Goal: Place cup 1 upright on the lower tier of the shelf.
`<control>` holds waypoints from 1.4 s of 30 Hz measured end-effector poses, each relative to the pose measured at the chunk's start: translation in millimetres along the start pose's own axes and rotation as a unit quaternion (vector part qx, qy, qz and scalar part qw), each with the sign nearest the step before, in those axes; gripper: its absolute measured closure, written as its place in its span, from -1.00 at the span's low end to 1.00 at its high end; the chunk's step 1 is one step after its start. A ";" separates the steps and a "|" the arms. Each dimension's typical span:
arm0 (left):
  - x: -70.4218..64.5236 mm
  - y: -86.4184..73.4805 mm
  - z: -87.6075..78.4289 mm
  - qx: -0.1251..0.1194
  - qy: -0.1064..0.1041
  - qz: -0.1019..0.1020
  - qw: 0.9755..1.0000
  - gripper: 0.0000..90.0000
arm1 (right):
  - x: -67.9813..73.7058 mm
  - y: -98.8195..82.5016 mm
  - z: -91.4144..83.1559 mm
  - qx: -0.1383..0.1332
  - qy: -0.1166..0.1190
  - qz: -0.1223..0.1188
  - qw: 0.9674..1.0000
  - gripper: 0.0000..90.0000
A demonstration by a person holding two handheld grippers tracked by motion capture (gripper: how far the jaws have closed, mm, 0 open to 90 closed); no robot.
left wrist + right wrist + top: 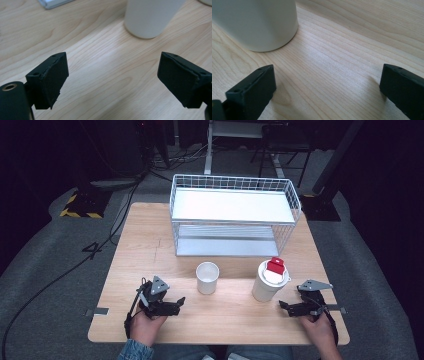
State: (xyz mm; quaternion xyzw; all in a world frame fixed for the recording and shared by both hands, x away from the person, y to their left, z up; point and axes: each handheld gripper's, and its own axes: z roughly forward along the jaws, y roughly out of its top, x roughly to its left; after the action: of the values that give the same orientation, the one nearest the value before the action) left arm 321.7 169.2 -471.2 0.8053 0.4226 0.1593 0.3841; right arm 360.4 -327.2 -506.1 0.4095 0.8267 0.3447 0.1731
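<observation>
High view: both grippers' fingers wide over grained wood, near smooth white cup [207,277].

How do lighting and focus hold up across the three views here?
High view: table evenly lit, surroundings nearly black, detail soft. Left gripper view: white cup blurred, soft sheen on the wood. Right gripper view: lidded container out of focus, with a faint shadow at its base.

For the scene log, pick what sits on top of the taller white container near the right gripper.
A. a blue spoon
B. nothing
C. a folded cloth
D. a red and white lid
D: the high view shows a red and white lid capping the taller white container, right of the open white cup.
</observation>
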 end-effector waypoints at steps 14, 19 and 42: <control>-12.6 9.4 9.1 -0.079 -0.030 -0.004 0.996 -0.69 | 0.5 -0.2 -0.1 -0.001 -0.001 0.001 1.000 -0.98; -14.6 16.2 19.7 -0.081 -0.039 -0.002 0.996 -0.69 | 0.5 -0.2 -0.1 -0.001 -0.002 0.001 1.000 -0.98; -25.8 37.6 62.3 -0.095 -0.069 0.013 0.993 -0.69 | 1.6 -0.2 -0.4 0.000 -0.008 0.004 1.000 -0.97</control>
State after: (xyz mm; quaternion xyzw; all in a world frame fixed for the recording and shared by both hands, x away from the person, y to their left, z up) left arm 363.7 105.3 -481.9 0.7797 0.3672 0.1475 0.4852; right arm 359.0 -326.1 -506.0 0.4158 0.8235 0.3422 0.1784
